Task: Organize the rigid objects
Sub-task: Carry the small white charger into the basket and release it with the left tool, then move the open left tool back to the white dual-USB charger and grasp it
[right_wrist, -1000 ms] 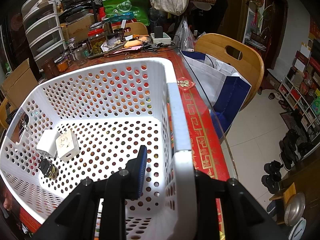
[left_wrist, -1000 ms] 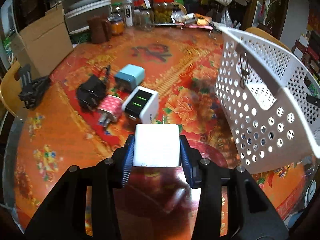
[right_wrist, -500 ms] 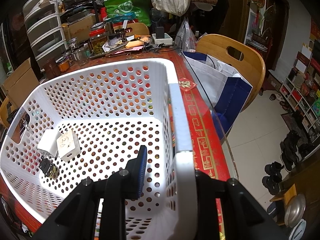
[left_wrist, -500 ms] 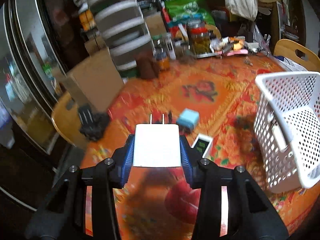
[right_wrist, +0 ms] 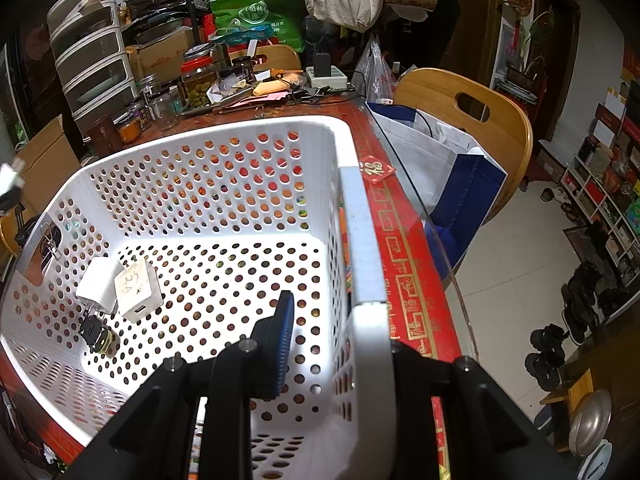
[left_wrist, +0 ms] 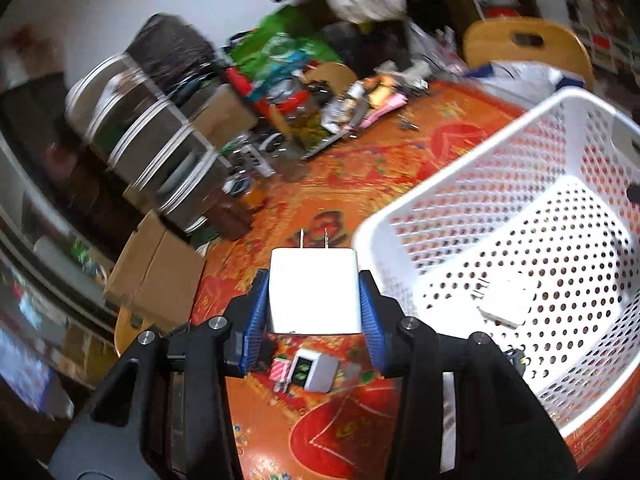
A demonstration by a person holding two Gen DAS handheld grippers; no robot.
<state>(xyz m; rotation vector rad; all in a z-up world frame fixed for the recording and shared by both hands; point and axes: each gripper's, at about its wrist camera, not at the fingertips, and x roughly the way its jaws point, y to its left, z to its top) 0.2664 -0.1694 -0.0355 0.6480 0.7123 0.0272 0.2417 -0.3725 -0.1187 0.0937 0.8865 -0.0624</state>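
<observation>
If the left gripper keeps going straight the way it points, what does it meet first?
Probably the red tablecloth just left of the white basket; the left gripper holds a white charger pointing beside the rim. Depth is unclear.

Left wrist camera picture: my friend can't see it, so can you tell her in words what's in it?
The left gripper holds a white plug-in charger between its blue fingers, prongs pointing away, above a red flowery table. A white basket with holes sits to the right with a white charger inside. More chargers lie on the table below.
</observation>
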